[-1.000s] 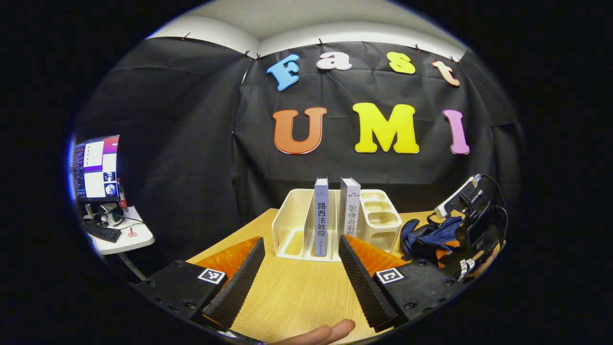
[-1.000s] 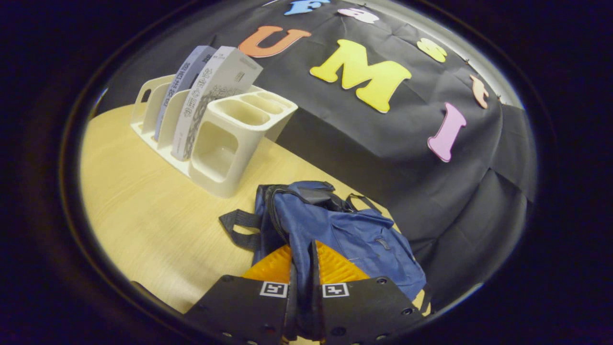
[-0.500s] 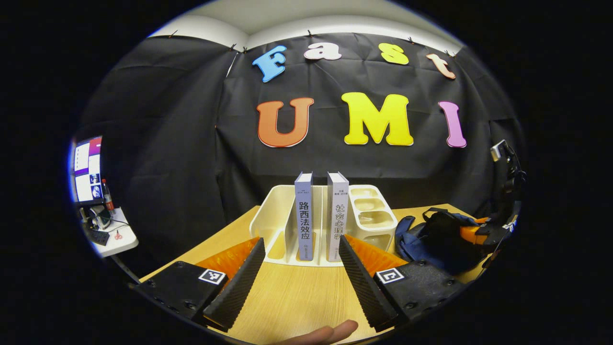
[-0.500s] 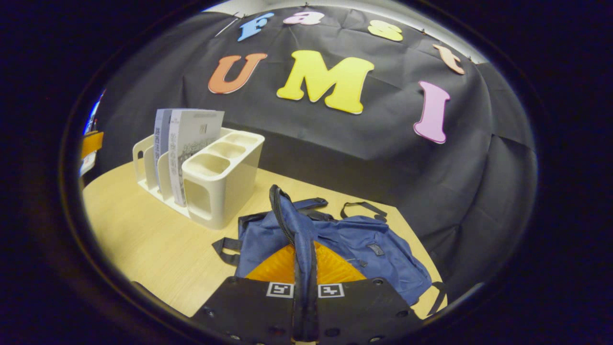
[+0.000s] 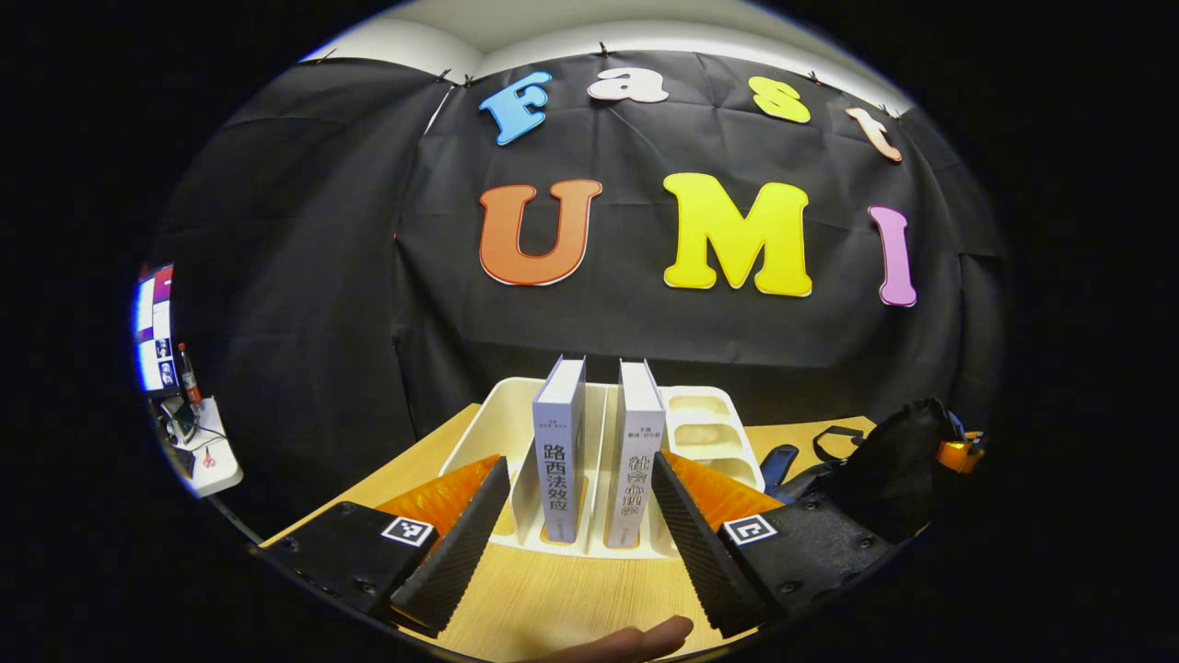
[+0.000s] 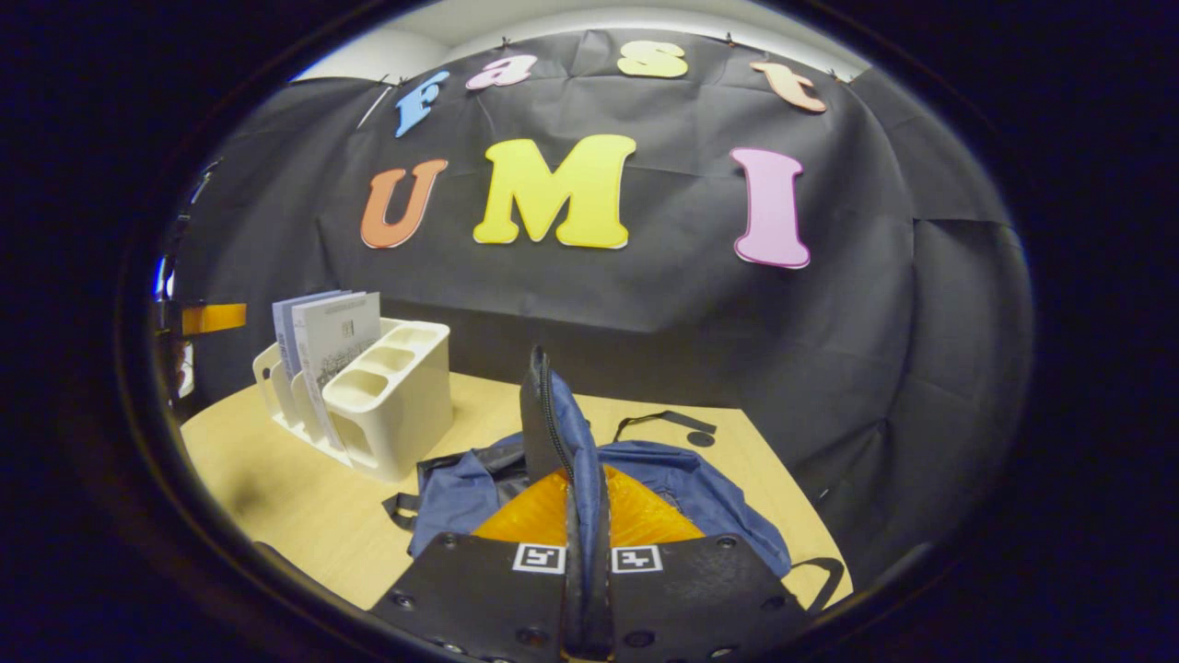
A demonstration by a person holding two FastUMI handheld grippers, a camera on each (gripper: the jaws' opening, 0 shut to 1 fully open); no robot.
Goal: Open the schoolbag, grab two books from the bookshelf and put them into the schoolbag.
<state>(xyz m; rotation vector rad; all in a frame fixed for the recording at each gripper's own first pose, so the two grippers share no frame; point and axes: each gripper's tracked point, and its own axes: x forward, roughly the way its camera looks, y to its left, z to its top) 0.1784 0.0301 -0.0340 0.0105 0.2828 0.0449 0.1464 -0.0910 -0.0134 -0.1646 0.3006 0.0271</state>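
— What does the schoolbag look like here?

— A soft navy-blue schoolbag [image 6: 682,483] lies slumped on the table, right of the bookshelf. The right claw [image 6: 587,552] is clamped on a raised flap of its fabric, zipper edge standing upright between the two fingers, black straps trailing across the wood.

— And the books?

— Two grey books [image 5: 559,447] [image 5: 636,451] stand upright, spines outward, in neighbouring slots of a cream plastic bookshelf [image 5: 709,433]. The left claw [image 5: 576,529] is spread wide, gripping nothing, its fingers flanking the pair from the near side. A fingertip [image 5: 645,637] shows at the lower edge.

— The setting?

— A light wooden table [image 6: 276,497] in a booth draped in black cloth. Far left, in the left gripper view, a small white side desk [image 5: 207,456] carries a lit monitor [image 5: 152,327] and a bottle.
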